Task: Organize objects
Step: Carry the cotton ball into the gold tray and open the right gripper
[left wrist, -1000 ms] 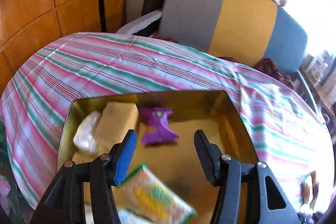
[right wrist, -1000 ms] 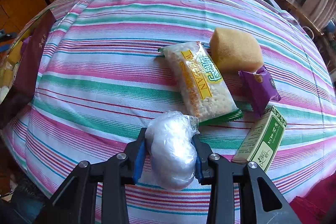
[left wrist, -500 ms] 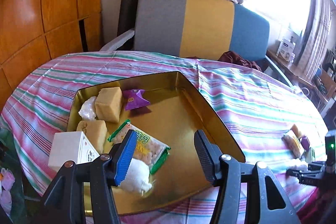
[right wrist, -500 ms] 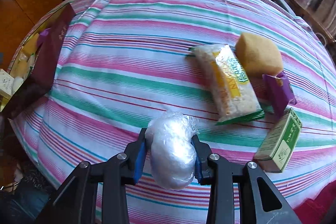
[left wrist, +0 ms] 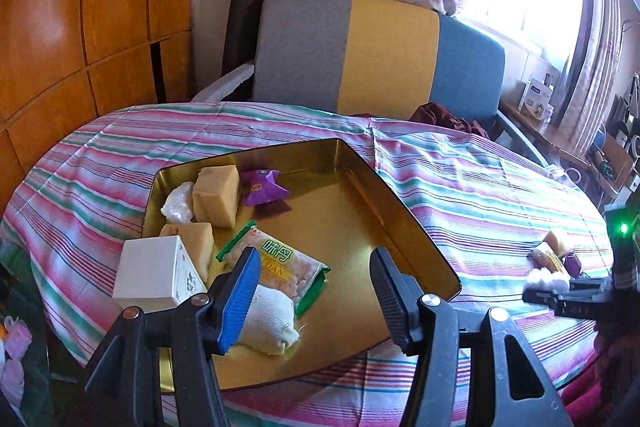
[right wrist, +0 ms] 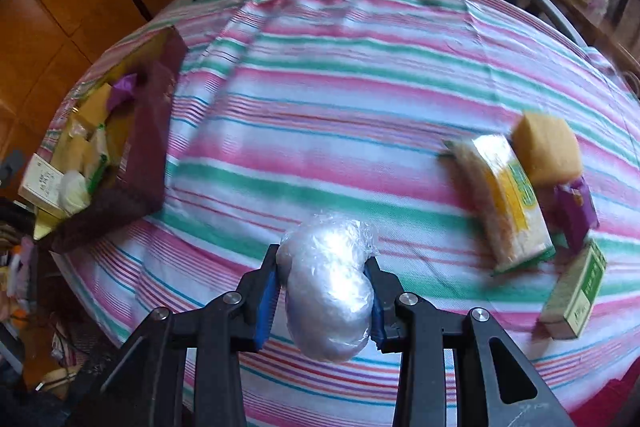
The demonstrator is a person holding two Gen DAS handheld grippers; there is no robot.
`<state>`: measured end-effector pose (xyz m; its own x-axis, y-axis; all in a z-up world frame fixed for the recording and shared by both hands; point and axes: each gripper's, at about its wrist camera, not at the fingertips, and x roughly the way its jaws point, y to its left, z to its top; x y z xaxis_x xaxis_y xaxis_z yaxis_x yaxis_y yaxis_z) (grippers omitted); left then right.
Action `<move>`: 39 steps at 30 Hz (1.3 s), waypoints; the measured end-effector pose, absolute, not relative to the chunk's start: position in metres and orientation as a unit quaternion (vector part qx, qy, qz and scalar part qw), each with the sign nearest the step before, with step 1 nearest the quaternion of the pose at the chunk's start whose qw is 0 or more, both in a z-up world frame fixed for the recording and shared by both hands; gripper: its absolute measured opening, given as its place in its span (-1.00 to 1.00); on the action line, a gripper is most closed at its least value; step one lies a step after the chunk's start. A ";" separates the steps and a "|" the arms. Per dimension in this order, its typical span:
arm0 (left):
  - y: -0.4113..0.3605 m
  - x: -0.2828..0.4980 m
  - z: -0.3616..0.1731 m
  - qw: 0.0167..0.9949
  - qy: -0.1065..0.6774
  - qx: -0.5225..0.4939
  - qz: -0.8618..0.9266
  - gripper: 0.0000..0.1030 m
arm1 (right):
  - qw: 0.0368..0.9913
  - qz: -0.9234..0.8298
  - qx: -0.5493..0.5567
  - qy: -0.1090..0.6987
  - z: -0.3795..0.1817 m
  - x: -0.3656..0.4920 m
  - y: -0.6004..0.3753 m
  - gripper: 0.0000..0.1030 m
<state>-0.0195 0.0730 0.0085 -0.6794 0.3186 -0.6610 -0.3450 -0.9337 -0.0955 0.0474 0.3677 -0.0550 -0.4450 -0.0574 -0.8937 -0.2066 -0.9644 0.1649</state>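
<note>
Right gripper (right wrist: 325,287): jaws closed on a clear-wrapped white bundle (right wrist: 328,287), both blue pads pressed against its sides, carried above the striped cloth (right wrist: 320,99). To its right on the cloth lie four loose items close together: a rice-cracker pack (right wrist: 504,203), a yellow cake (right wrist: 548,149) touching the pack's far end, a purple sachet (right wrist: 576,211) and a green box (right wrist: 576,291) nearest the camera. Left gripper (left wrist: 316,291): jaws about half open, nothing between them, held over the near part of the gold tin (left wrist: 400,227). The tin sits on the cloth at the left side of the table and holds, along its left wall, a white wrapped piece (left wrist: 178,205), two tan cakes (left wrist: 216,195), a purple packet (left wrist: 262,187), a white box (left wrist: 154,273) leaning over the near-left rim, a green-edged cracker pack (left wrist: 280,267) and a white bundle (left wrist: 268,323) beside the left pad. The tin's right half is bare. A grey, yellow and blue chair (left wrist: 372,55) stands behind the table.
</note>
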 end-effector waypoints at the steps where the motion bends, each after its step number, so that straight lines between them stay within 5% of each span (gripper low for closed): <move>1: 0.072 -0.019 0.008 0.180 0.017 -0.358 0.916 0.11 | 0.037 0.844 -0.521 0.123 -0.050 0.041 0.362 -0.27; 12: 0.034 -0.016 0.023 0.163 -0.015 -0.337 0.927 0.11 | -0.078 0.867 -0.480 0.110 -0.002 -0.048 0.269 -0.27; 24: -0.031 -0.035 0.030 0.084 -0.067 -0.324 0.940 0.11 | -0.119 0.845 -0.514 0.085 -0.050 -0.161 0.161 -0.26; 27: -0.030 -0.038 0.025 0.083 -0.066 -0.333 0.937 0.11 | -0.118 0.845 -0.514 0.090 -0.063 -0.185 0.149 -0.19; 33: -0.025 -0.038 0.016 0.088 -0.061 -0.344 0.933 0.11 | -0.133 0.841 -0.516 0.095 -0.070 -0.195 0.142 0.28; 39: -0.019 -0.035 0.016 0.092 -0.054 -0.344 0.933 0.11 | -0.131 0.854 -0.494 0.093 -0.053 -0.169 0.158 0.38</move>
